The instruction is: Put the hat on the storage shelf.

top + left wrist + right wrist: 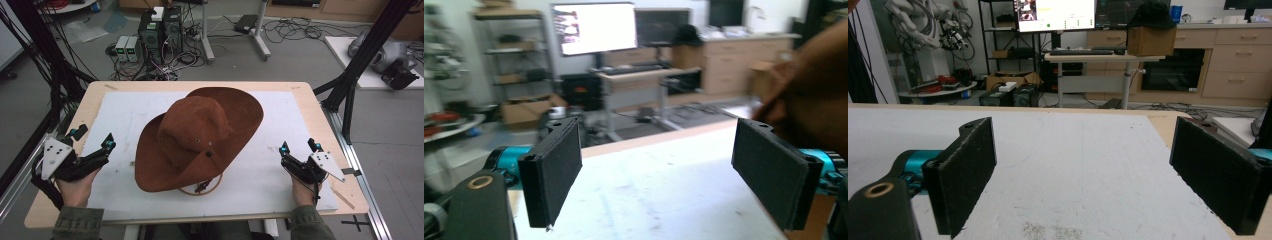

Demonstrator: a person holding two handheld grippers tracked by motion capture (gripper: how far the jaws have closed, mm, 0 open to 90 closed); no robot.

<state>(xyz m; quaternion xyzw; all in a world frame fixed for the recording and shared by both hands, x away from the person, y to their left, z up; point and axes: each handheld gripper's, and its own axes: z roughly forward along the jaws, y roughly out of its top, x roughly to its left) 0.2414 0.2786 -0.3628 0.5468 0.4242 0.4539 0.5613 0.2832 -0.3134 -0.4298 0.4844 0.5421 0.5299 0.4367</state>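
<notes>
Hat [200, 135]: brown, wide-brimmed, crown up, lying mid-bench on the white mat [260, 180] that covers the wooden bench [320, 120]. Its chin cord [202, 188] loops out from under the near brim.

Left tool [91, 140]: held in the person's left hand [75, 187] at the near left of the bench, jaws spread wide, nothing between them. Well apart from the hat brim. In the left gripper view the brown hat edge [819, 95] shows blurred at the right.

Right tool [299, 147]: held in the right hand [302, 192] at the near right, jaws likewise wide apart and empty, standing over bare mat [1073, 170], clear of the hat.
</notes>
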